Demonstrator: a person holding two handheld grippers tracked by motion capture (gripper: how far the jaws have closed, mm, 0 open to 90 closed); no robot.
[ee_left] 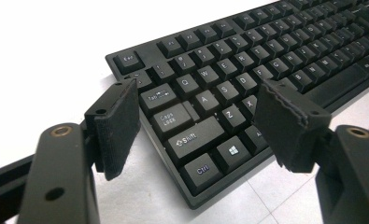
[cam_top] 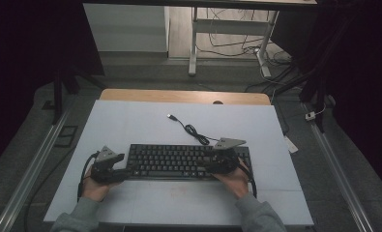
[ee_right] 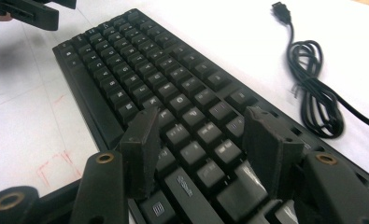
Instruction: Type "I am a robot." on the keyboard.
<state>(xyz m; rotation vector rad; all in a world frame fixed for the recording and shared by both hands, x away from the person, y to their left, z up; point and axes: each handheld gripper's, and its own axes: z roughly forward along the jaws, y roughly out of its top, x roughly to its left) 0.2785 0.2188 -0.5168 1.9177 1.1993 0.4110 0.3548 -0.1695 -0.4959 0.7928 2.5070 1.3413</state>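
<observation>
The flat black plastic keyboard [cam_top: 186, 162] is left lying on the white worktop [cam_top: 145, 125]; the left claw [ee_left: 198, 123] and right claw [ee_right: 203, 149] are spread apart over its ends, nothing being gripped.

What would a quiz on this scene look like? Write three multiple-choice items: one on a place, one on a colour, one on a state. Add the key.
1. Where does the coiled cable lie?
A. On the table, beyond the keyboard
B. On top of the keys
C. On the floor

2. What colour is the keyboard?
A. White
B. Black
C. Red

3. How is the left gripper set?
A. Shut on the cable
B. Open, over the keyboard's left end
C. Shut on a keycap

Key:
1. A: the high view shows the coil on the white top behind the keyboard's far edge.
2. B: body and keys are black in every view.
3. B: in the left gripper view the fingers stand wide apart and press on nothing.
</observation>
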